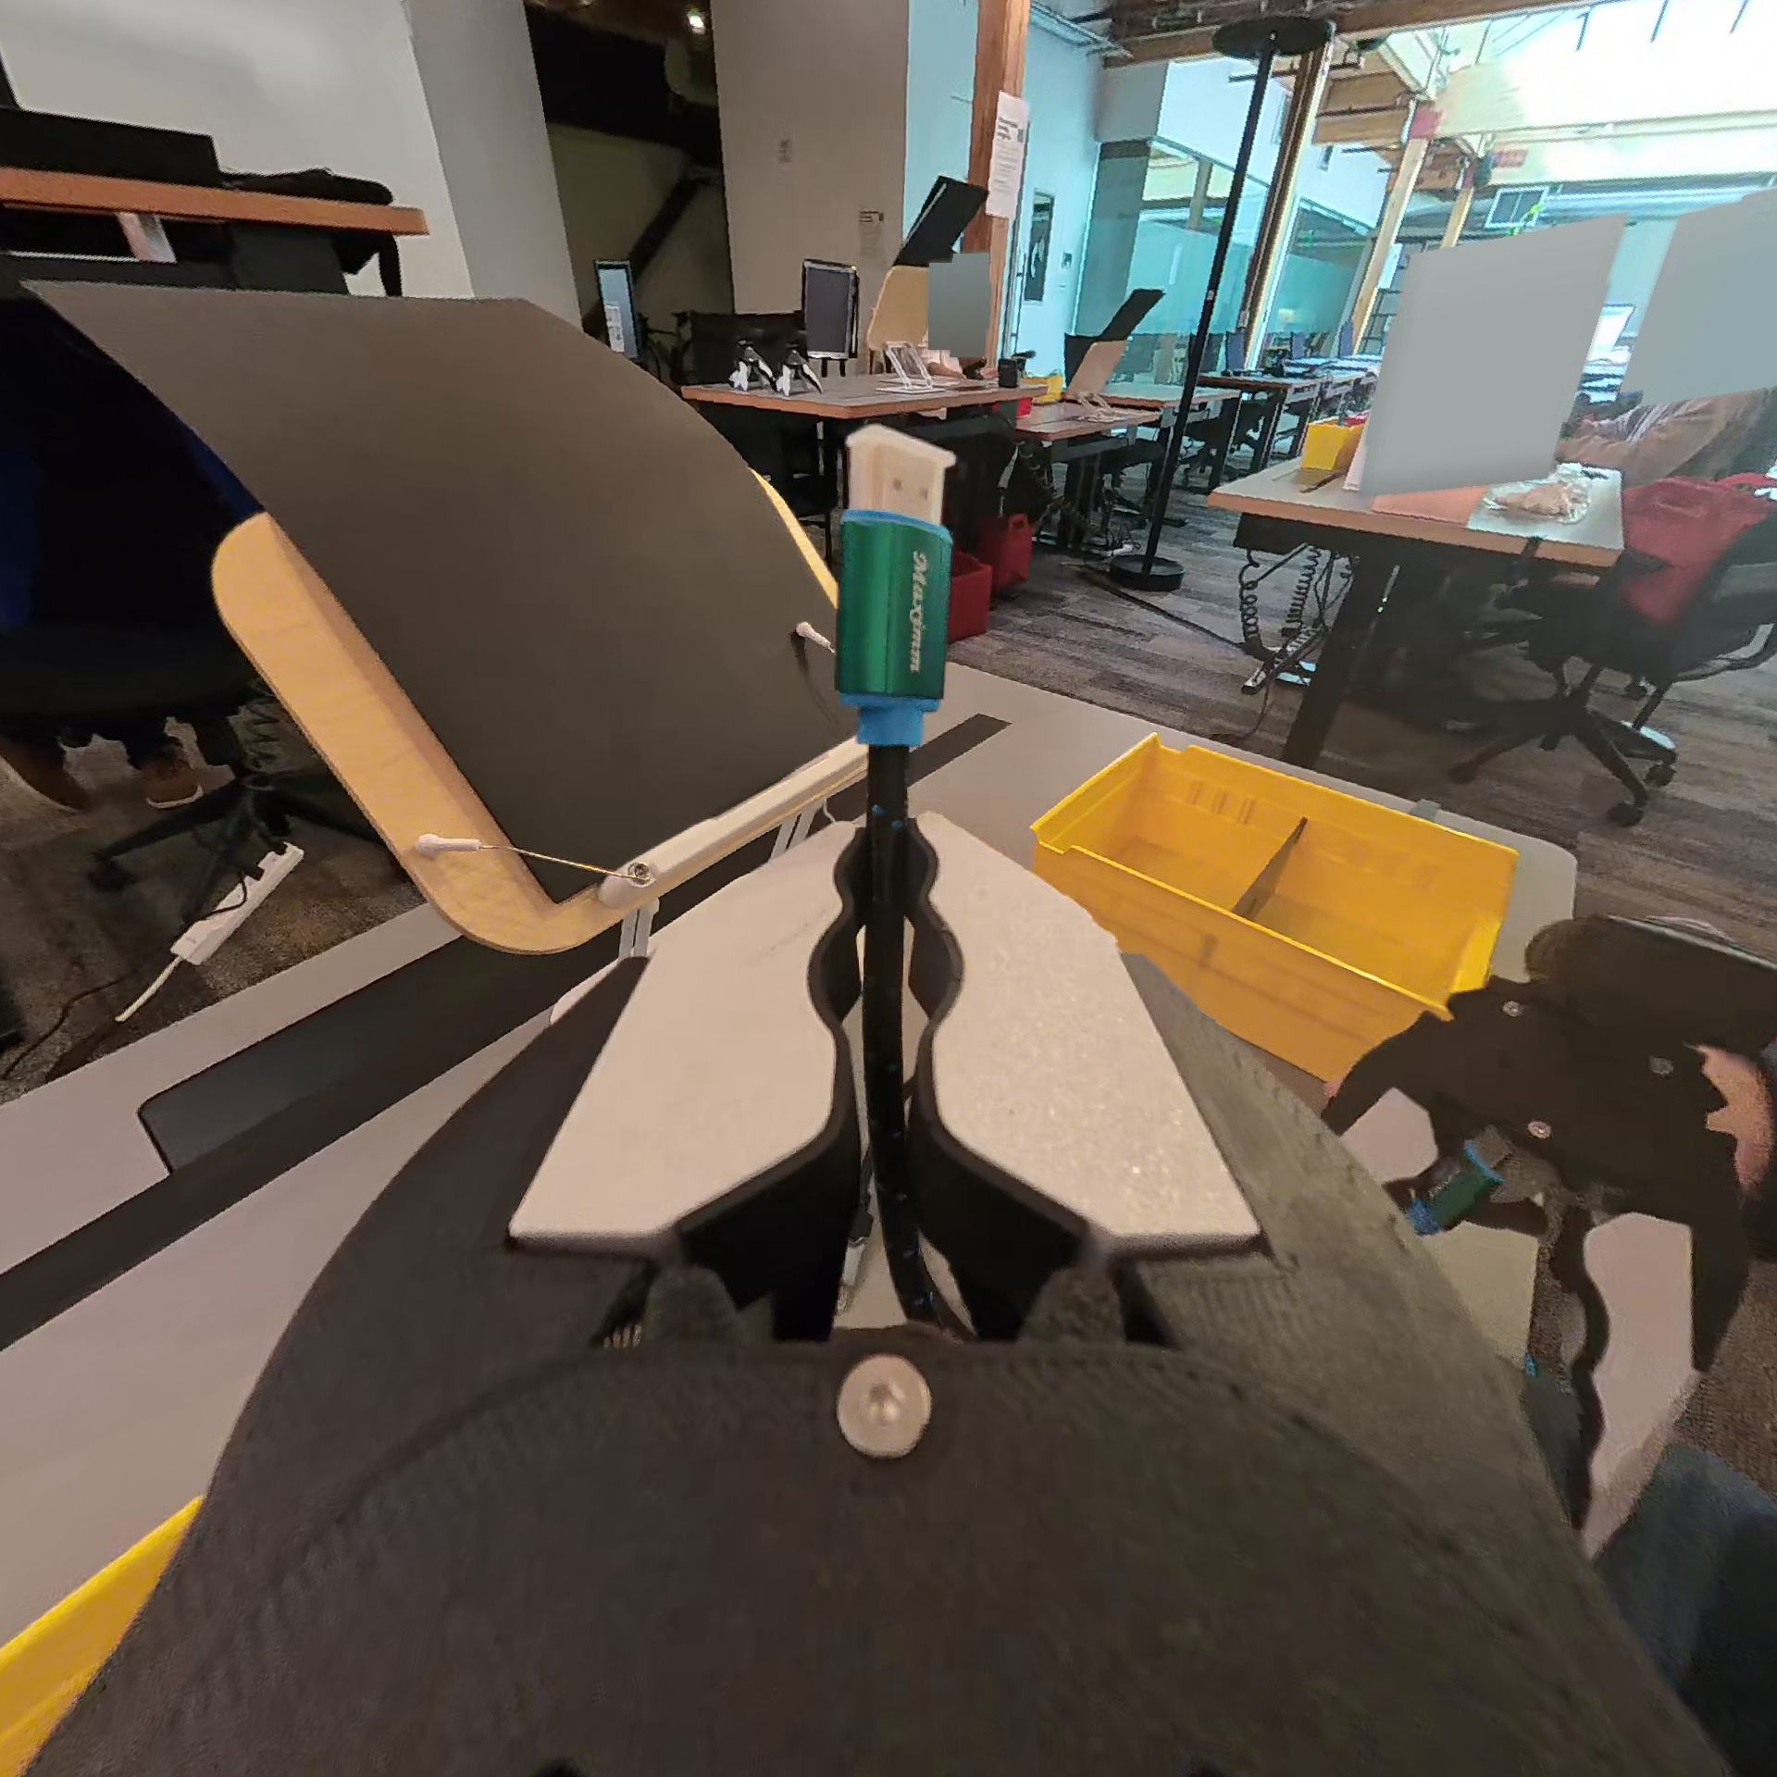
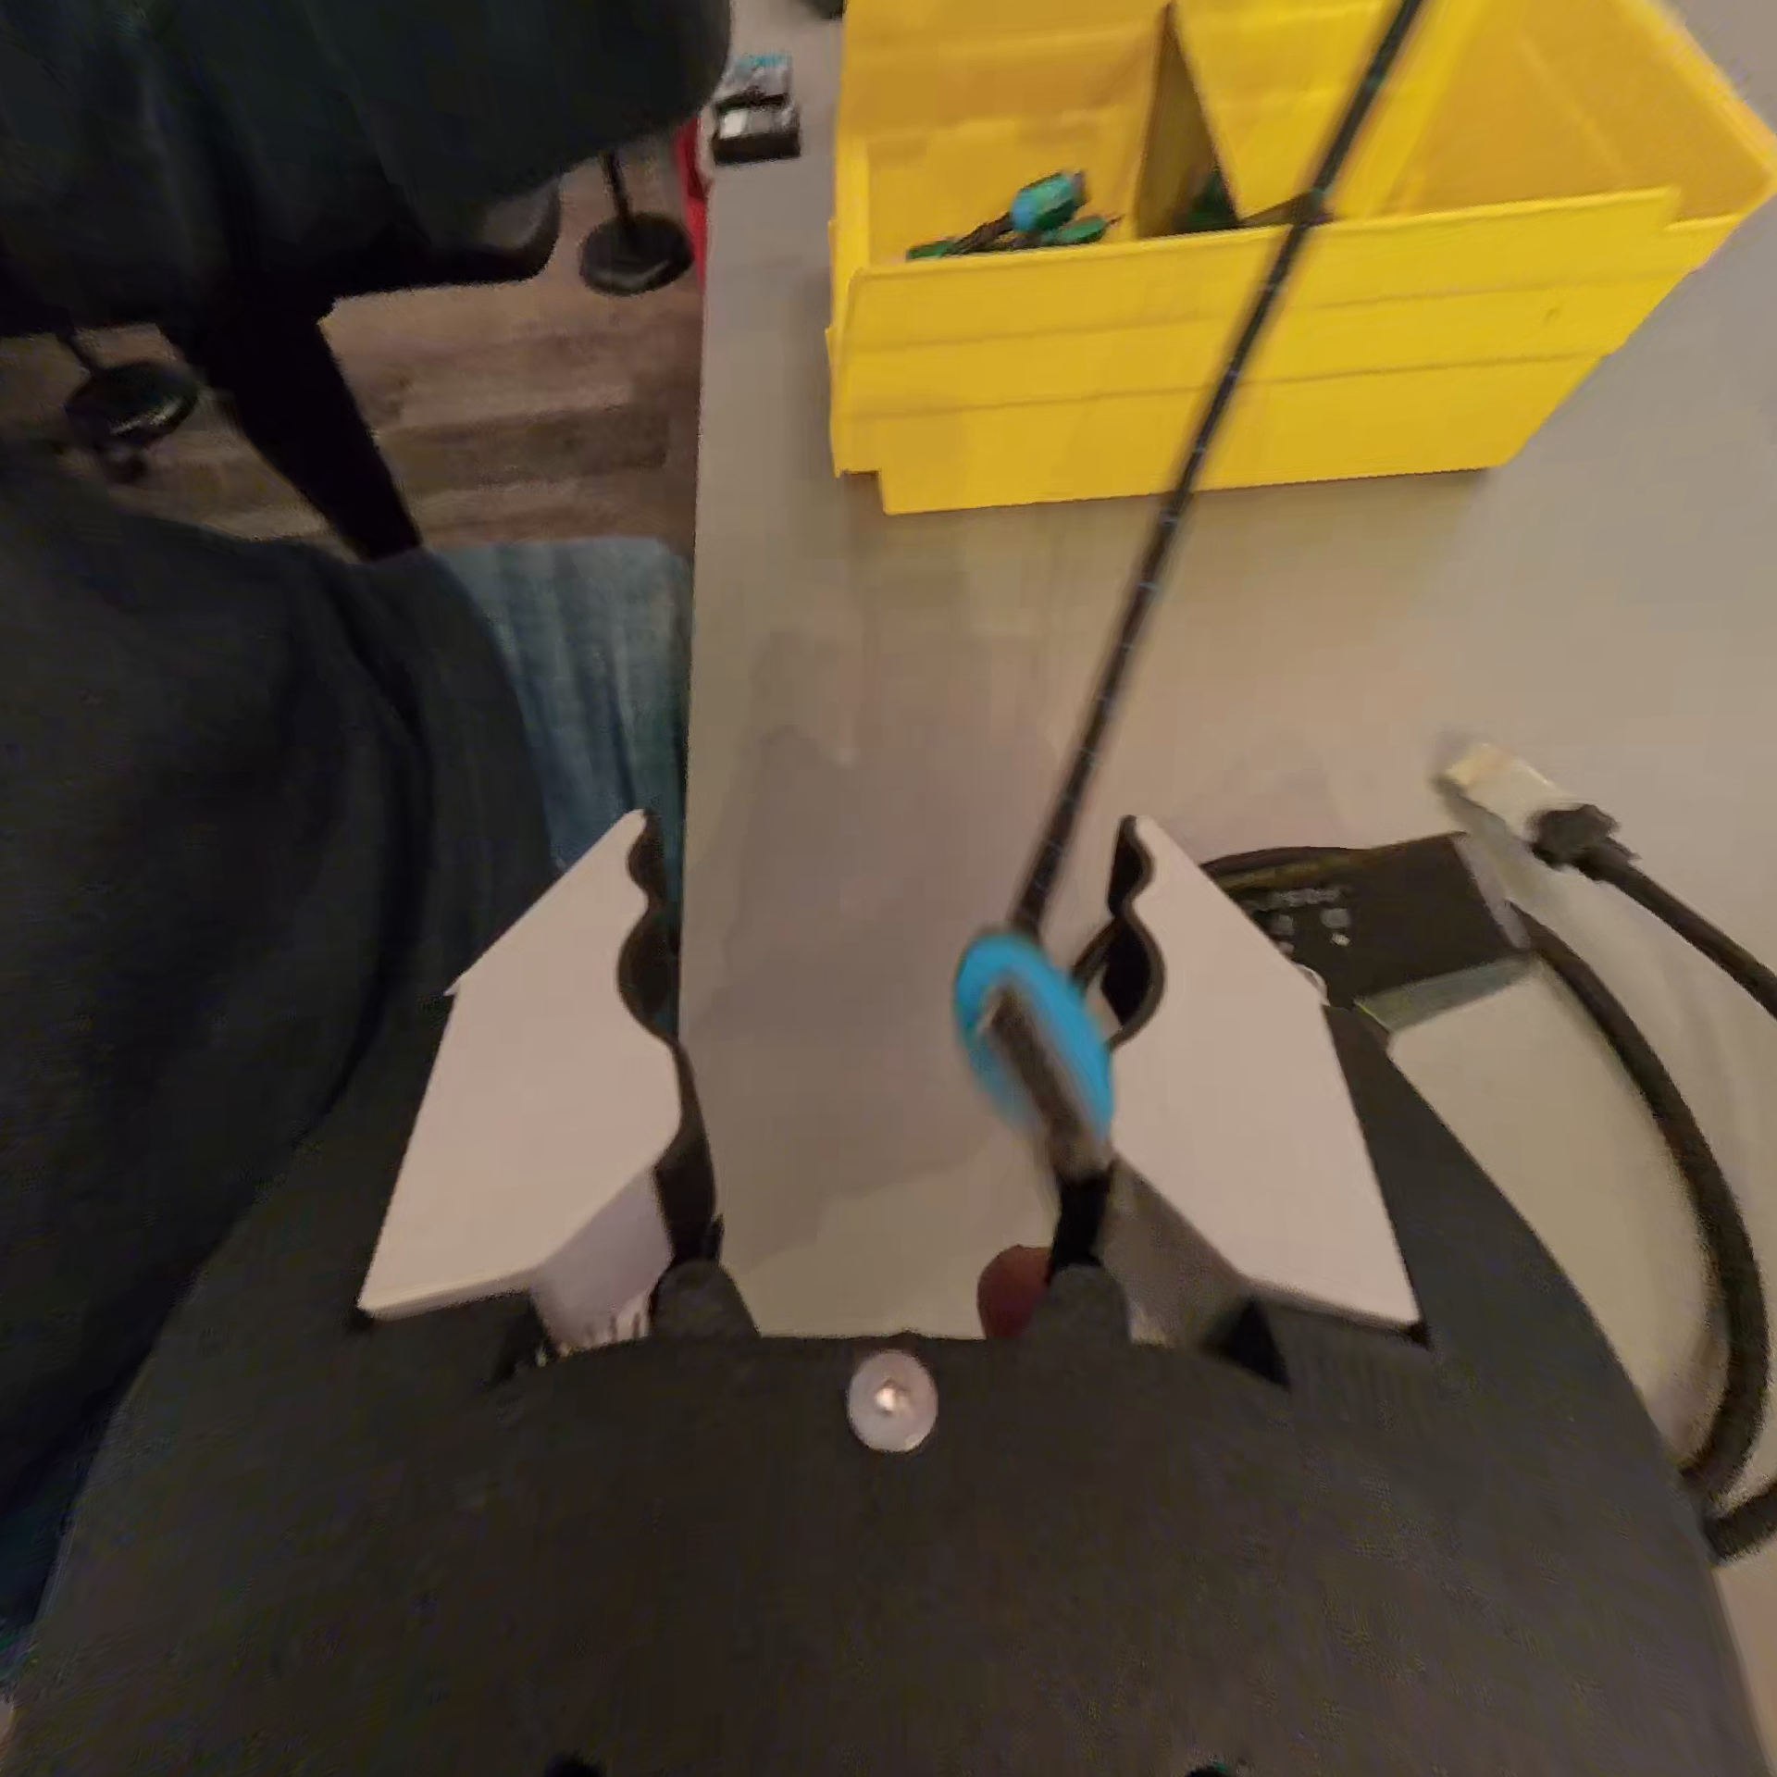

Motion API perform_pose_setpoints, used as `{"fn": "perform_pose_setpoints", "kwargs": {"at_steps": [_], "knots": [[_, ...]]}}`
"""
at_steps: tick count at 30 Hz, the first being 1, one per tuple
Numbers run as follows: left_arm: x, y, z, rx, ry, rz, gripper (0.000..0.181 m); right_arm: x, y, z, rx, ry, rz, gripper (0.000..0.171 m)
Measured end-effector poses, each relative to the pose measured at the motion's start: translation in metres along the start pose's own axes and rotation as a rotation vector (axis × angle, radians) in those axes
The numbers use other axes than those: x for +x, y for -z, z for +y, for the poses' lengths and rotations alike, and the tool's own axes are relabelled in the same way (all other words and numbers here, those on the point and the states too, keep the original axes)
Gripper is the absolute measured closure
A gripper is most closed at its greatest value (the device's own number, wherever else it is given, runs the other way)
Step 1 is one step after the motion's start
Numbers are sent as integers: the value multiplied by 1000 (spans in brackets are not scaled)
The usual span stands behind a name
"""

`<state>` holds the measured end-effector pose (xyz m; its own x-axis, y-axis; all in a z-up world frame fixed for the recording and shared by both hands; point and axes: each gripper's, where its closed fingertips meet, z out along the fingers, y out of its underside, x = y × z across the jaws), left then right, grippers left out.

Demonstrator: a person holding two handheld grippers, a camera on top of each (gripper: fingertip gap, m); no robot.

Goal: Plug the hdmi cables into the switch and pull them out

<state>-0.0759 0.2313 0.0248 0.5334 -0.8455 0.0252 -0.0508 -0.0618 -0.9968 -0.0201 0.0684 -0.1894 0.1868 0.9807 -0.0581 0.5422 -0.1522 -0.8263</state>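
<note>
Above the grey surface [image 2: 962, 673], left gripper [image 1: 889, 865] jaws pinching HDMI cable [image 1: 887, 971] below its capped green plug [image 1: 892, 615], right gripper [image 2: 889, 923] jaws spread around second plug [image 2: 1034, 1043]; switch [image 2: 1385, 918] near right, unplugged; insertion pending, needs cap removal and port alignment

The right hand-held gripper [image 2: 889, 971] spread wide, a blue-collared HDMI plug [image 2: 1034, 1048] against its right finger [image 2: 1240, 1077].

Open office: white wall [image 1: 288, 87] at 11 o'clock, wooden post [image 1: 1000, 106] at 12, glass partitions [image 1: 1250, 288] at 1. Desks [image 1: 865, 394] with monitors [image 1: 829, 308] stood mid-room, office chair [image 1: 1654, 615] at 3. Wood-look plank floor [image 1: 1106, 635]; daylight came from upper right.
</note>
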Motion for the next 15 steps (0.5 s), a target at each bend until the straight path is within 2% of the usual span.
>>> {"fn": "perform_pose_setpoints", "kwargs": {"at_steps": [1, 3, 5, 8, 10, 13, 15], "knots": [[0, 0, -1, 2, 11, -1, 176, 2, 3, 0, 11, 1, 27, 84], [-4, -1, -1, -4, 16, -26, 176, -2, 6, -2, 44, -8, 28, 78], [-6, -3, 0, -3, 44, -31, 176, 5, 11, 0, 37, 0, 102, 80], [-7, -5, 1, -5, 69, -26, 176, 14, 23, -8, 113, -44, 172, 89], [-7, -6, 3, -16, 72, -31, 176, 17, 36, -23, 248, -89, 167, 109], [-8, -10, 10, -33, 103, -17, 176, 12, 57, -46, 423, -133, 99, 167], [-7, -14, 17, -45, 136, 3, 176, 10, 60, -52, 441, -147, 79, 170]]}}
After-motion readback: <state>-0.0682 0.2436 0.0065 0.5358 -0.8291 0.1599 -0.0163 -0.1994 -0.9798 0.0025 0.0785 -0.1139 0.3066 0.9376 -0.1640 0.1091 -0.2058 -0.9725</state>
